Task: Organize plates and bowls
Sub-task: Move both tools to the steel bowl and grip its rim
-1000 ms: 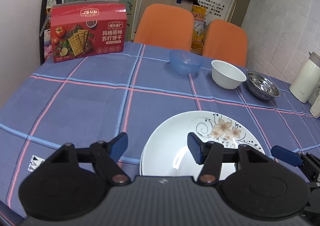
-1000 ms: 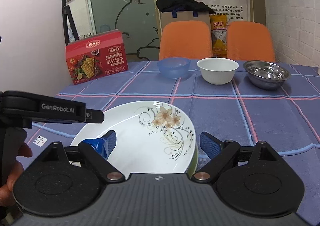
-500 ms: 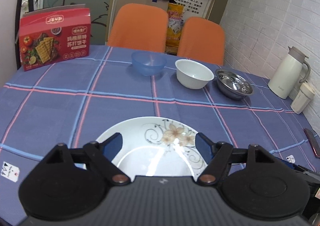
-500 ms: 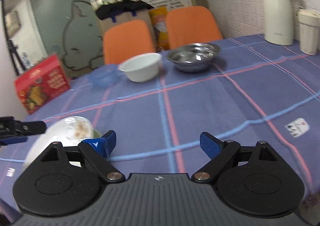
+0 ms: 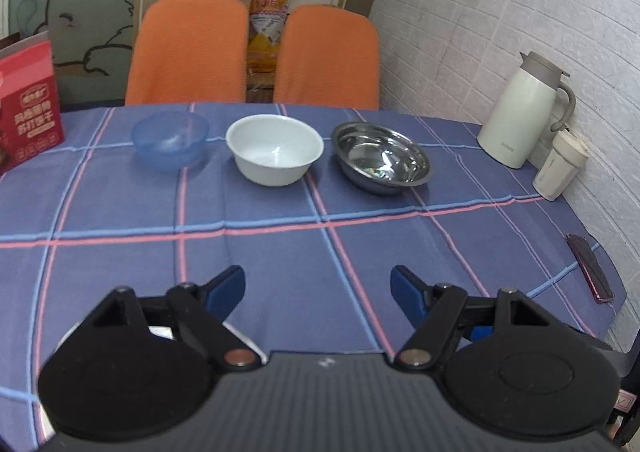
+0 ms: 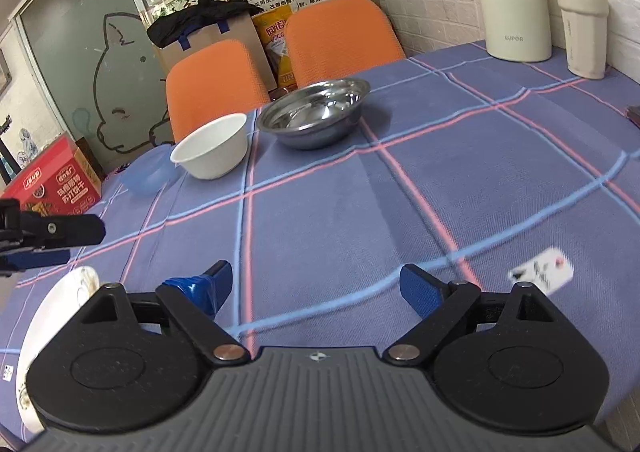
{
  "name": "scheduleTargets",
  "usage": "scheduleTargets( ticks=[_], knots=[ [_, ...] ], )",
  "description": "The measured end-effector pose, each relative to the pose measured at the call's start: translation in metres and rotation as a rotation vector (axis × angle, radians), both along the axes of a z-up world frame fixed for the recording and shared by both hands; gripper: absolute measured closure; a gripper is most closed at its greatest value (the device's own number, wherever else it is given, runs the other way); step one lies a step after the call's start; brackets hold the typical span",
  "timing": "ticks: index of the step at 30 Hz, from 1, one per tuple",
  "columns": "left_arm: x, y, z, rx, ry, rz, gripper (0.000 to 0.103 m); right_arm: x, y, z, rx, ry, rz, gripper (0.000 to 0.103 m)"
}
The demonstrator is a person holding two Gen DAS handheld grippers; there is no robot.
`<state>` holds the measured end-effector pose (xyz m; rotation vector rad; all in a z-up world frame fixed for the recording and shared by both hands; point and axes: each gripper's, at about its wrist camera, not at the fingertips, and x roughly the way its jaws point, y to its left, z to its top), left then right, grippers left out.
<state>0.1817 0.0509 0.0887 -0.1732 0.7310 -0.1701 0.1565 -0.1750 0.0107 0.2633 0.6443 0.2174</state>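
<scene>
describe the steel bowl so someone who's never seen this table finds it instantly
Start at the blue plaid tablecloth and look to its far edge, in front of the two orange chairs. Three bowls sit there in a row; the steel bowl is the end one nearest the cream thermos jug. Unlike the white bowl and the translucent blue bowl, it is shiny metal, wide and shallow.

1. The left hand-held gripper (image 5: 318, 286) no longer hangs over the white flower-patterned plate (image 6: 52, 316); bare blue checked cloth on the bench (image 5: 320, 252) now lies between its blue pads.
2. Its jaws have just been opening and stand wider than a second ago, with nothing between them.
3. The right hand-held gripper (image 6: 316, 286) has swung off the plate too, which now sits at its left edge.
</scene>
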Motion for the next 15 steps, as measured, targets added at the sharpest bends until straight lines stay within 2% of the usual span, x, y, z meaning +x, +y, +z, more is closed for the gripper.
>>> scheduleTargets(
  ticks=[4,8,15],
  knots=[
    [0.041,-0.022,0.011,0.042,-0.013,-0.017,0.029,0.024,-0.017,0.016,-0.018,-0.047,-0.002,0.025],
    [0.088,-0.040,0.011,0.025,0.020,-0.026,0.029,0.056,-0.032,0.030,-0.074,-0.077,0.004,0.025],
    [0.166,-0.065,0.007,0.062,0.045,-0.039,0.029,0.108,-0.044,0.034,-0.105,-0.064,0.026,0.025]
  ],
)
